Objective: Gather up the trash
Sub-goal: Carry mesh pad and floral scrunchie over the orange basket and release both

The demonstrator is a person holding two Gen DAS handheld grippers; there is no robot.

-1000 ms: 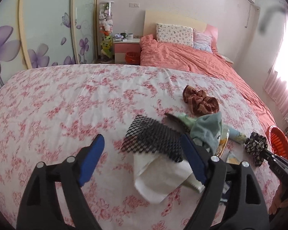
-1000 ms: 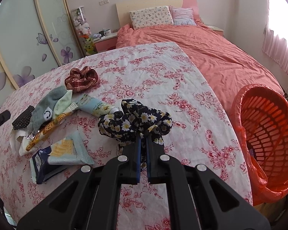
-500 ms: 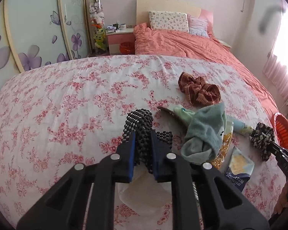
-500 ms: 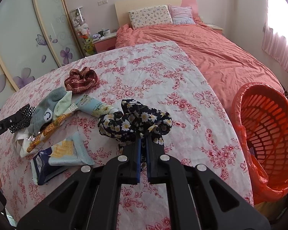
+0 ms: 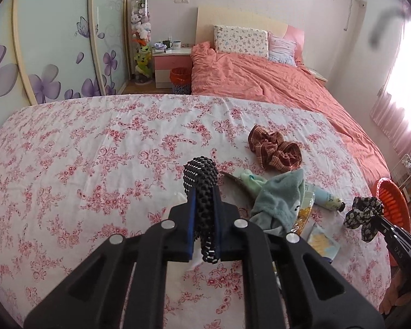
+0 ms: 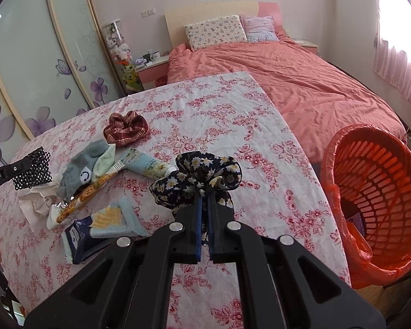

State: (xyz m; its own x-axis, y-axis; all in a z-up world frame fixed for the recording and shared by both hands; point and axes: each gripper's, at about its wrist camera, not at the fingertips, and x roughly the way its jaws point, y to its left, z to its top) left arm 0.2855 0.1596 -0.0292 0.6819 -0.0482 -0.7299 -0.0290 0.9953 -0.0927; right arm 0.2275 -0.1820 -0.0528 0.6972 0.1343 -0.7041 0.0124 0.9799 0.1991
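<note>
Left tongs (image 5: 204,213) were clamped on a black mesh piece (image 5: 201,175), held above the floral-sheet surface (image 5: 96,142) over crumpled white paper (image 6: 34,201). Pile beside it: teal sock (image 6: 78,170), snack wrapper (image 6: 79,200), cream tube (image 6: 148,166), tissue pack (image 6: 104,224); plaid scrunchie (image 6: 126,128) lay toward the far edge. Right tongs (image 6: 204,200) gripped a daisy-print scrunchie (image 6: 197,178) near the right edge. Orange bin (image 6: 380,192) stood just off that edge.

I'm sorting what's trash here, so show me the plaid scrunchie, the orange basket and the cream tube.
plaid scrunchie (image 6: 126,128): right wrist view, its middle folds.
orange basket (image 6: 375,181): right wrist view, inner slatted wall.
cream tube (image 6: 146,164): right wrist view, printed body.
</note>
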